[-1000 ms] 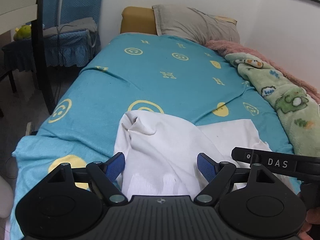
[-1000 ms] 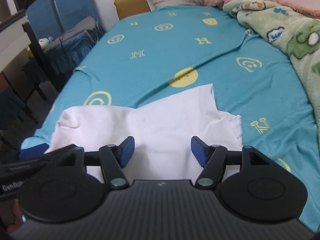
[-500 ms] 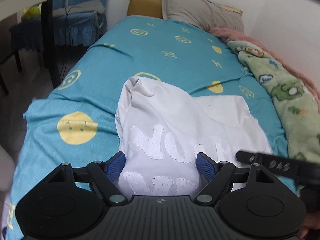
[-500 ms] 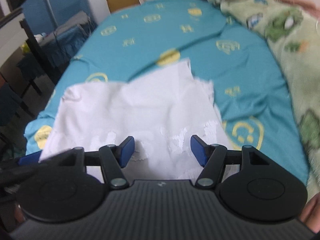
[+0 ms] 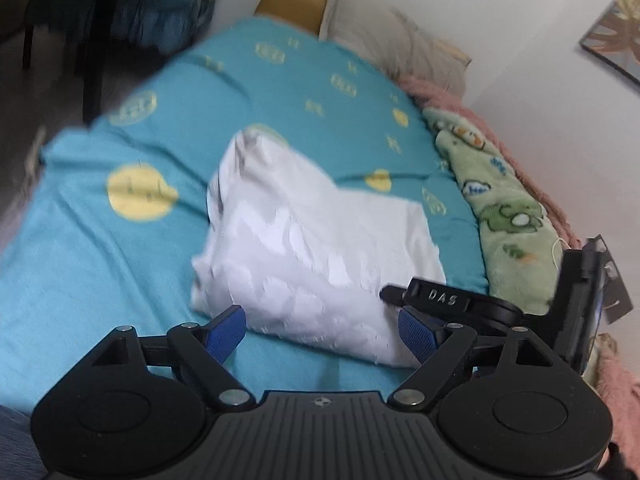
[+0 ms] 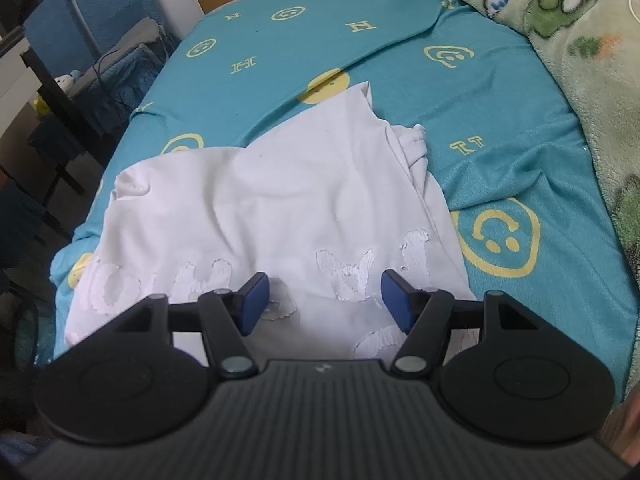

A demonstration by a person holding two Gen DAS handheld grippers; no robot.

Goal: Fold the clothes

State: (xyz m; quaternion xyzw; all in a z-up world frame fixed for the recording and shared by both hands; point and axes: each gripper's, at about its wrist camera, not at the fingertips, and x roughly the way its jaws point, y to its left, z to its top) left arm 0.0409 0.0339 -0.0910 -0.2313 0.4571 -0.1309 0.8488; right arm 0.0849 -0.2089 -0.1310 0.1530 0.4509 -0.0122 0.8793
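Note:
A white T-shirt (image 5: 316, 248) with cracked white lettering lies crumpled and partly folded on the teal bedsheet (image 5: 100, 264). It also shows in the right wrist view (image 6: 280, 208), with a sleeve bunched at its right edge. My left gripper (image 5: 322, 330) is open and empty, held just above the shirt's near edge. My right gripper (image 6: 324, 300) is open and empty over the lettered near part of the shirt. The right gripper's body (image 5: 520, 304) shows at the right of the left wrist view.
A green cartoon blanket (image 5: 504, 216) and a pink blanket (image 5: 452, 100) lie along the wall side. A grey pillow (image 5: 384, 36) and a yellow headboard (image 5: 288, 0) are at the far end. Blue chairs (image 6: 80, 20) and a dark table stand left of the bed.
Both grippers have pulled back and risen from the shirt, so more of it and its lettering shows. The left wrist view has swung and is blurred. Both stay open.

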